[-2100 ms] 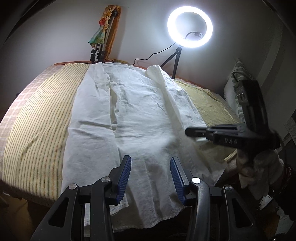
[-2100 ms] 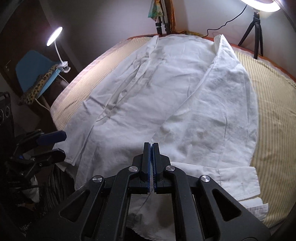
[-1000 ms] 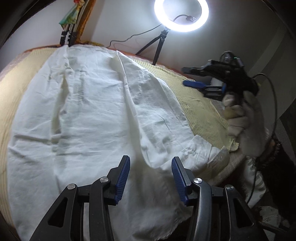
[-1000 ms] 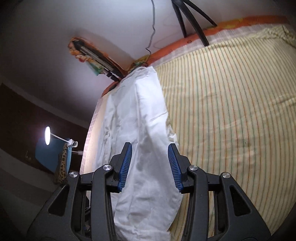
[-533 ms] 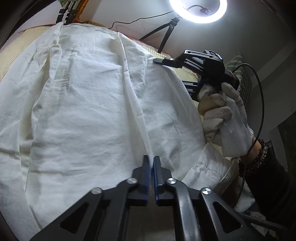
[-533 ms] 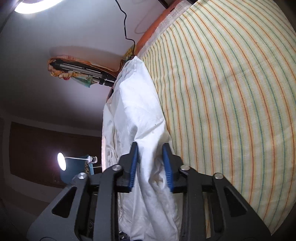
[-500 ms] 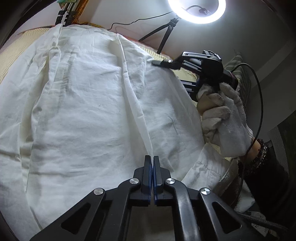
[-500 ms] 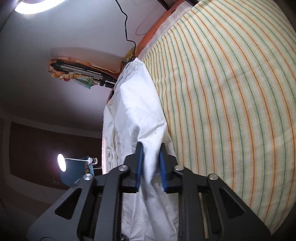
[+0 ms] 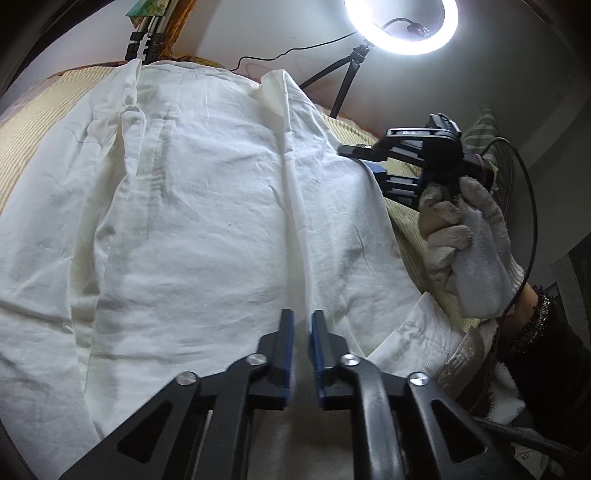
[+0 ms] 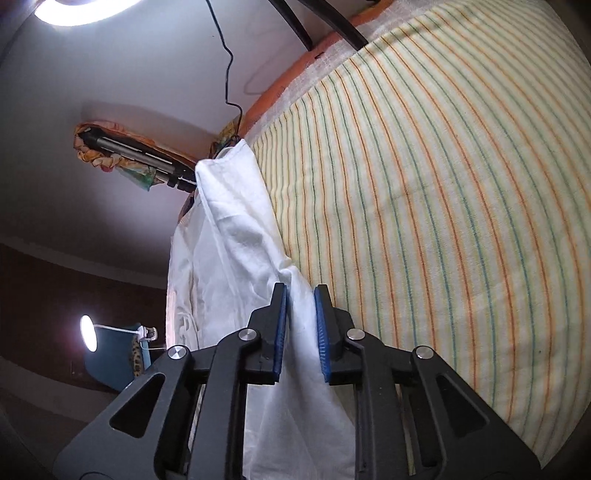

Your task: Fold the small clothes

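Half a second ago the left claw (image 9: 303, 332) was pinched tight on the long raised fold of the white shirt (image 9: 192, 206); its blue pads now stand slightly apart, with the fold running between them, so the grip has loosened. The right claw (image 10: 300, 310) has done the same: its pads were squeezing the shirt's side edge and have since parted a little, the cloth (image 10: 236, 236) still lying in the gap between them. Whether either set of pads still presses the cloth cannot be told.

The shirt lies spread across a bed covered with a striped sheet (image 10: 424, 206), its collar end toward the far wall, a cuffed sleeve (image 9: 417, 332) hanging at the near right edge. In the left view the gloved right hand (image 9: 469, 251) holds its claw at the shirt's right side, lower against the cloth than before.

A ring light (image 9: 402, 26) on a tripod glows behind the bed; a small desk lamp (image 10: 88, 332) shines beside a blue chair (image 10: 110, 365).
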Demonstrator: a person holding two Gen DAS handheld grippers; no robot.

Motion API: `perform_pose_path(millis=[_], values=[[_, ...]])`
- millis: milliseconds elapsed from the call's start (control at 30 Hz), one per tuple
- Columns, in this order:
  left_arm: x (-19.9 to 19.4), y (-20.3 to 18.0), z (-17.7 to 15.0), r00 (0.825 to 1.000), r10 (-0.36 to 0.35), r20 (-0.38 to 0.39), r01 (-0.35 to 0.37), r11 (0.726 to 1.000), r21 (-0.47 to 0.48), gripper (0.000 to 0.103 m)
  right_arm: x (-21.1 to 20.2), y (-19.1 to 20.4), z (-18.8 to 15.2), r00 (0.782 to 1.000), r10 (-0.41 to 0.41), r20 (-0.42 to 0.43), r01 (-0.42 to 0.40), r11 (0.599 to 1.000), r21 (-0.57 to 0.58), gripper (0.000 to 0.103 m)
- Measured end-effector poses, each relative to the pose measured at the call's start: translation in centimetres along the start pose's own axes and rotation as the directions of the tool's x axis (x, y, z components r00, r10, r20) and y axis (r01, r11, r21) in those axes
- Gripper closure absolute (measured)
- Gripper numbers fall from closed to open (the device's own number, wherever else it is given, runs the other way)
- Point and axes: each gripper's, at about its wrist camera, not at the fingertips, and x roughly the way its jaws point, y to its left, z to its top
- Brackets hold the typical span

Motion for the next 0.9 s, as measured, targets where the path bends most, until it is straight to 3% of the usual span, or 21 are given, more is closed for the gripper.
perform_pose_path(millis=[33, 167, 400, 667, 800, 900], values=[[-0.5, 0.2, -0.1, 1.0, -0.004, 0.006, 0.004, 1.0, -0.004, 0.078, -1.0, 0.4, -0.1, 1.0, 0.0, 0.002, 0.0, 1.0, -0.021, 0.083], [-2.3, 0.3, -0.5, 0.999, -0.038, 0.026, 0.039, 0.999, -0.033, 0.065, -5.4, 1.3, -2.0, 0.999, 0.037, 0.022, -0.035, 0.996, -0.08, 0.066], [-3.2, -0.2, -3.1, 0.991, -0.134, -0.014, 0.133, 0.988, -0.079, 0.053, -11.8, 0.8, -9.4, 1.0, 0.024, 0.003, -0.023, 0.982, -0.189, 0.058], [-2.5, -1.1, -4.7, 0.982, -0.183, -0.041, 0.176, 0.975, -0.139, 0.052, -10.6, -1.9, -18.0, 0.99, -0.061, -0.126, 0.028, 0.968, -0.251, 0.057], [-3.3, -1.5, -4.4, 0.985, -0.173, -0.018, 0.169, 0.977, -0.128, 0.052, -10.3, -0.6, -20.0, 0.989, -0.006, -0.151, -0.039, 0.955, -0.295, 0.057], [-4.2, -0.9, -4.2, 0.986, -0.164, 0.009, 0.164, 0.976, -0.143, 0.052, -10.6, 2.0, -21.7, 0.98, 0.054, -0.19, -0.123, 0.919, -0.374, 0.057]])
